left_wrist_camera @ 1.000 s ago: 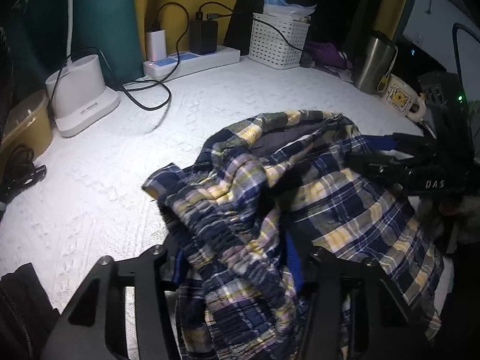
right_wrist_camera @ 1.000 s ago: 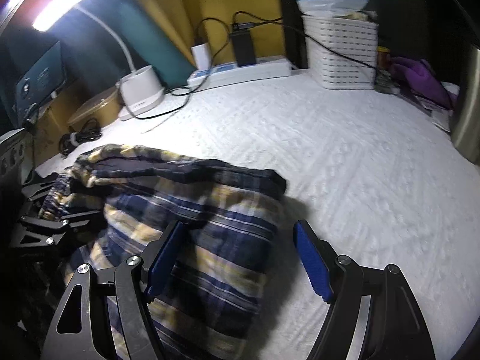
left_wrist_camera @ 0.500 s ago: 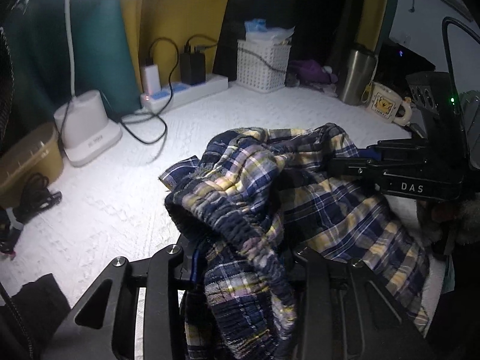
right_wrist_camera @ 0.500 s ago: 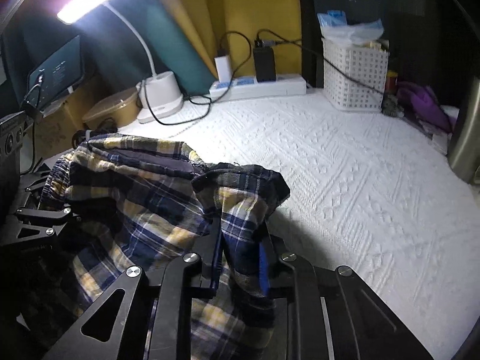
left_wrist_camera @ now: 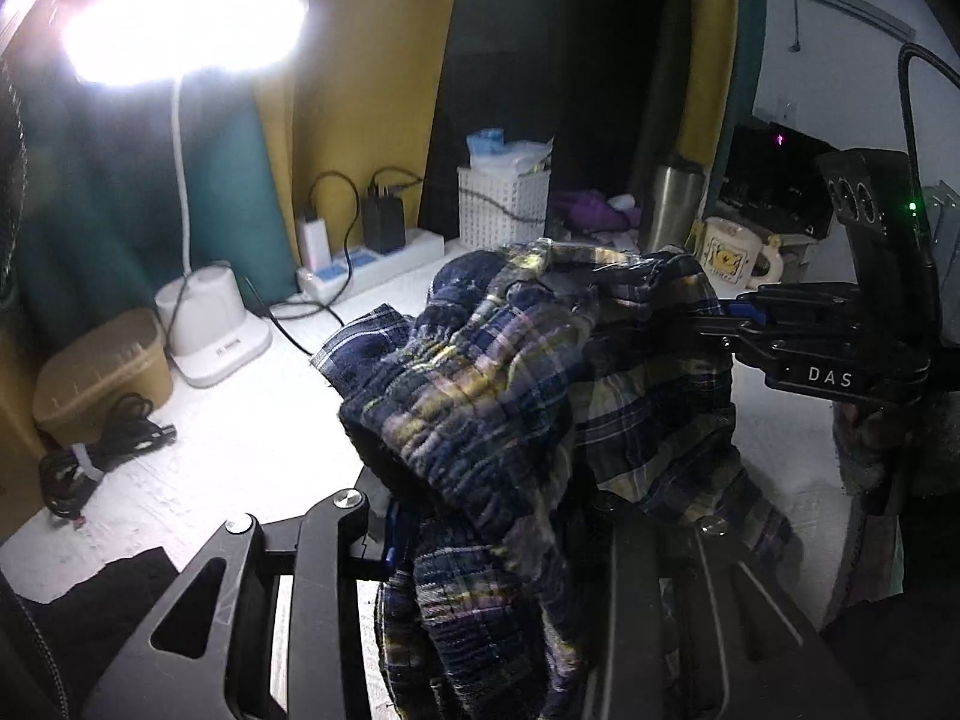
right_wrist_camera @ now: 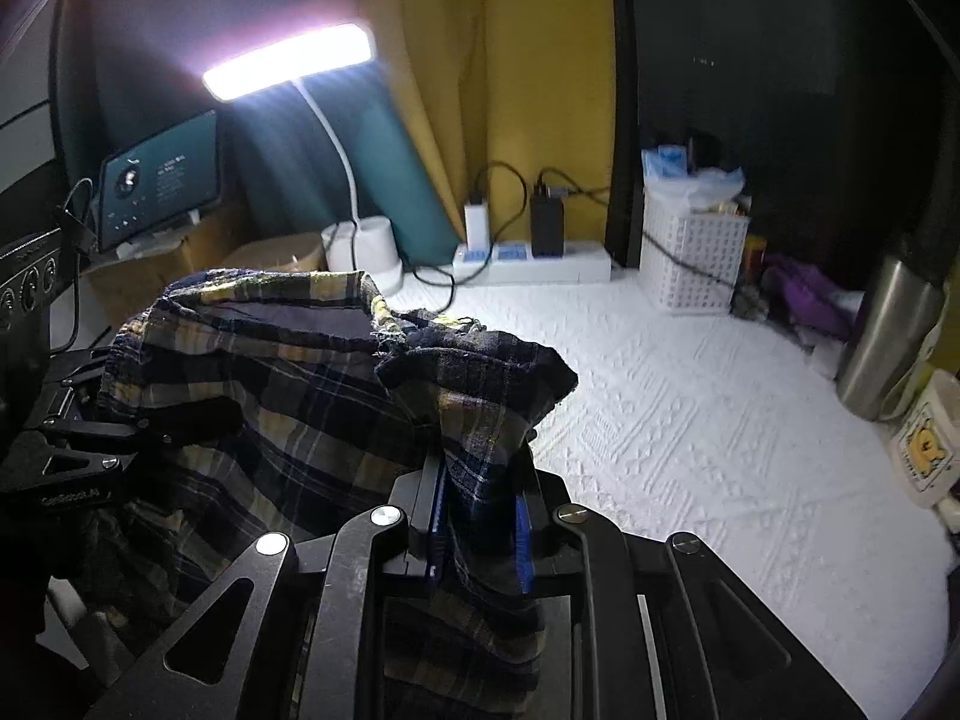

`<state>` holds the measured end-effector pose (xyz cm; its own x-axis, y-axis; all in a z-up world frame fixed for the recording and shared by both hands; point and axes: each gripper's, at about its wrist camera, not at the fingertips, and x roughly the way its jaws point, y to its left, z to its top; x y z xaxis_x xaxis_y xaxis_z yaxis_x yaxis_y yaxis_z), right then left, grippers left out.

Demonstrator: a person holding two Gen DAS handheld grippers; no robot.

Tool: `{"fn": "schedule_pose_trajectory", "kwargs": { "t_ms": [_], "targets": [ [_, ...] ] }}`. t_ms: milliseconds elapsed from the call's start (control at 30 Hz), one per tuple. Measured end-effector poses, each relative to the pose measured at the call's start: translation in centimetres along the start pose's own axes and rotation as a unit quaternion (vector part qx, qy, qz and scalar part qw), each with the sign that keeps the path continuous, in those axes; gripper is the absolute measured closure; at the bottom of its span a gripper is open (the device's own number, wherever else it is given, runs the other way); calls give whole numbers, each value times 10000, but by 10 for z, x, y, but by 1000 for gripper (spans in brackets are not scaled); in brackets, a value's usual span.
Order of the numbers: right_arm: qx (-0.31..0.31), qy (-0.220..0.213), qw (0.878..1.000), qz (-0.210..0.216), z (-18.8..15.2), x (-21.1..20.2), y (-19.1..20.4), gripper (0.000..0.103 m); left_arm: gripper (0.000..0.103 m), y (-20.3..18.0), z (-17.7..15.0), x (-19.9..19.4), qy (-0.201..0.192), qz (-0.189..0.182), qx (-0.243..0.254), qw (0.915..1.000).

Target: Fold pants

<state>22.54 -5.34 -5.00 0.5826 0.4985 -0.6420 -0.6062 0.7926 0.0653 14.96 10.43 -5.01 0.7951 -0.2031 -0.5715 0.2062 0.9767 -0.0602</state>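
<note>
Surface: white textured bedspread (right_wrist_camera: 690, 420), lit hard by a desk lamp (right_wrist_camera: 288, 60); yellow curtain (right_wrist_camera: 510, 90) behind.
Backdrop: power strip (right_wrist_camera: 534, 264) with chargers plugged in, white lattice basket (right_wrist_camera: 690, 258), steel tumbler (right_wrist_camera: 888, 336), cartoon mug (left_wrist_camera: 732, 252).
Pants: plaid pants (left_wrist_camera: 540, 372), navy crossed with yellow and white lines, bunched and crumpled, lifted off the bedspread and slung between the two grippers.
Waistband: gathered elastic ribbing (left_wrist_camera: 456, 456) humped up right in front of the left camera; dark inner lining showing along the top edge in the right view.
Left gripper: left gripper (left_wrist_camera: 498, 546) clamped on a thick wad of waistband, jaws just been closing, cloth filling the gap and spilling over both fingers.
Right gripper: right gripper (right_wrist_camera: 480, 534) pinched tight on a narrow fold of plaid, blue pads (right_wrist_camera: 522, 540) pressing either side, jaws just snapped in on it.
Drape: loose fabric sagging between the grips, one corner flopped over toward the bedspread.
</note>
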Motion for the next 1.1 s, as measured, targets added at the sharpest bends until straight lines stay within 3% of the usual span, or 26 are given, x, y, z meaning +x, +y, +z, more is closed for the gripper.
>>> {"fn": "schedule_pose_trajectory", "kwargs": {
  "t_ms": [400, 767, 933, 1100],
  "targets": [
    [-466, -781, 9958, -112, 18, -75, 42, 85, 69, -11, 3, -70, -815, 226, 146, 9963],
    [-910, -1590, 9831, 22, 30, -137, 104, 85, 69, -13, -6, -163, -1634, 675, 324, 9837],
    [-1033, -1828, 9775, 183, 33, -152, 129, 85, 69, -11, -14, -207, -1957, 945, 430, 9751],
    [-1049, -1853, 9760, 458, 31, -148, 146, 85, 69, -1, -27, -234, -1996, 1086, 400, 9730]
  ]
}}
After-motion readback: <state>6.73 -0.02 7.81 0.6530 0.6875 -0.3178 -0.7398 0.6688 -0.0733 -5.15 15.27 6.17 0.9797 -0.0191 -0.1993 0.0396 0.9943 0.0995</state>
